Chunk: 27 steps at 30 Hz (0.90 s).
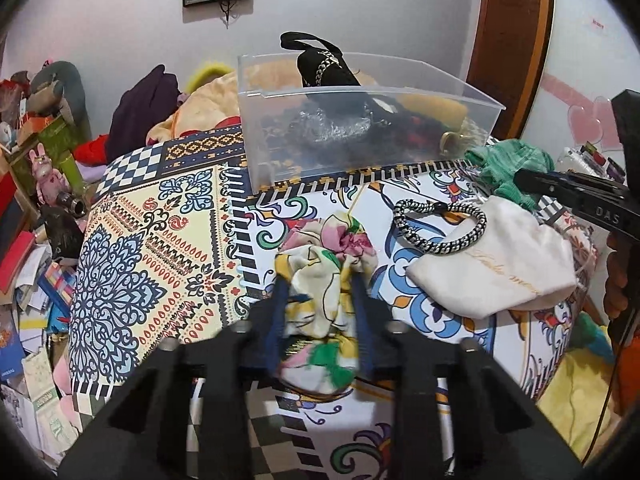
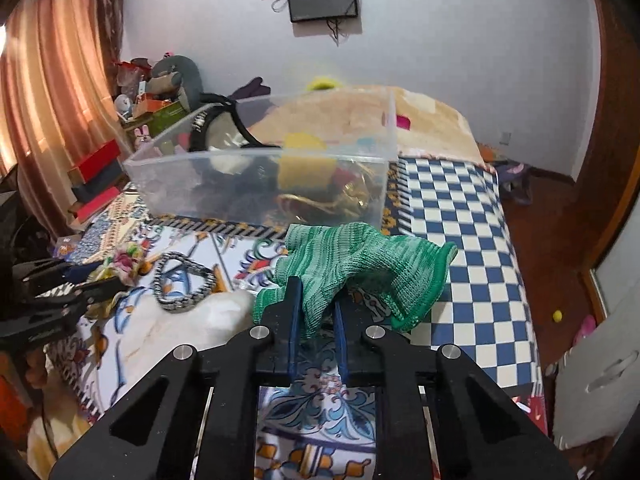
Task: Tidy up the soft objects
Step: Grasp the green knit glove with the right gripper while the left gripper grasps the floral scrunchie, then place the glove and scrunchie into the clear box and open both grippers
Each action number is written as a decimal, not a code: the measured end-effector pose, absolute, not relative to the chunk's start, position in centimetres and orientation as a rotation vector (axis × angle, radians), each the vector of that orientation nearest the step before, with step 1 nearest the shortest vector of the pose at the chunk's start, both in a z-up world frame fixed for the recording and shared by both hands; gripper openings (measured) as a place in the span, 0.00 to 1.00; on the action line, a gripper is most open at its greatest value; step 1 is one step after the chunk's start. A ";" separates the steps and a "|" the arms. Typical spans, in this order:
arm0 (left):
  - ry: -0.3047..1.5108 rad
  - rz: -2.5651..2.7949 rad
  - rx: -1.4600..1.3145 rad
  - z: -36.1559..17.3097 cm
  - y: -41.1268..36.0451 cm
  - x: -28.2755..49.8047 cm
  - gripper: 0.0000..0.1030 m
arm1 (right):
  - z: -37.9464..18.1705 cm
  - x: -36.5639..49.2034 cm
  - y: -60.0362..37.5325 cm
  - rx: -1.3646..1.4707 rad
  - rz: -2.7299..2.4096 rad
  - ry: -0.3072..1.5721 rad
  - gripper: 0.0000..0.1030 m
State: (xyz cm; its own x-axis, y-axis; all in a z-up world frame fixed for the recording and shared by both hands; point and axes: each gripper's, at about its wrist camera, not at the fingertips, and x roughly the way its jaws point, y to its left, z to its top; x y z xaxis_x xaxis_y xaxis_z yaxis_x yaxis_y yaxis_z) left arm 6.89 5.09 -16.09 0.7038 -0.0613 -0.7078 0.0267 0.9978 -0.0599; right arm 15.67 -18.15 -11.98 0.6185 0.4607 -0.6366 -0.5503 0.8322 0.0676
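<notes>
We squeeze the soft flowery cloth bundle [image 1: 320, 280] in our left gripper [image 1: 320, 284] and the floppy green knit glove [image 2: 352, 264] in our right gripper [image 2: 316, 312], both light, with the clear plastic box [image 2: 260, 176] at twelve o'clock.

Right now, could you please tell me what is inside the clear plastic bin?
The clear bin holds a black strappy item, something yellow and gold pieces; dark items beneath are indistinct.

Black angular claws [image 1: 320, 280] [image 2: 316, 300], blue finger pads [image 2: 294, 320], silver screw heads, white "DAS" lettering.
</notes>
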 end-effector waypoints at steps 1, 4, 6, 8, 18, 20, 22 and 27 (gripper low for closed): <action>0.785 -0.047 -0.050 -15.9 5.2 6.8 0.19 | -11.5 15.4 -18.1 -0.145 0.586 0.677 0.13; 0.762 -0.040 -0.056 -15.1 5.6 6.7 0.17 | -10.4 14.9 -17.9 -0.146 0.605 0.646 0.13; 0.741 -0.039 -0.058 -14.3 5.8 6.6 0.17 | -9.7 14.8 -17.8 -0.136 0.625 0.629 0.13; 0.717 -0.036 -0.056 -13.3 6.0 6.6 0.17 | -9.0 14.6 -17.7 -0.133 0.632 0.608 0.13; 0.607 0.005 -0.039 -8.7 6.7 9.2 0.17 | -5.6 15.8 -14.9 -0.131 0.662 0.510 0.13; 0.609 -0.002 -0.050 -8.4 6.9 10.0 0.17 | -5.3 16.2 -14.1 -0.137 0.672 0.504 0.13; 0.602 0.002 -0.051 -8.0 7.0 10.8 0.17 | -5.2 16.9 -13.4 -0.143 0.683 0.501 0.13; 0.589 0.022 -0.031 -7.2 7.2 13.0 0.17 | -5.4 18.4 -12.0 -0.149 0.690 0.517 0.13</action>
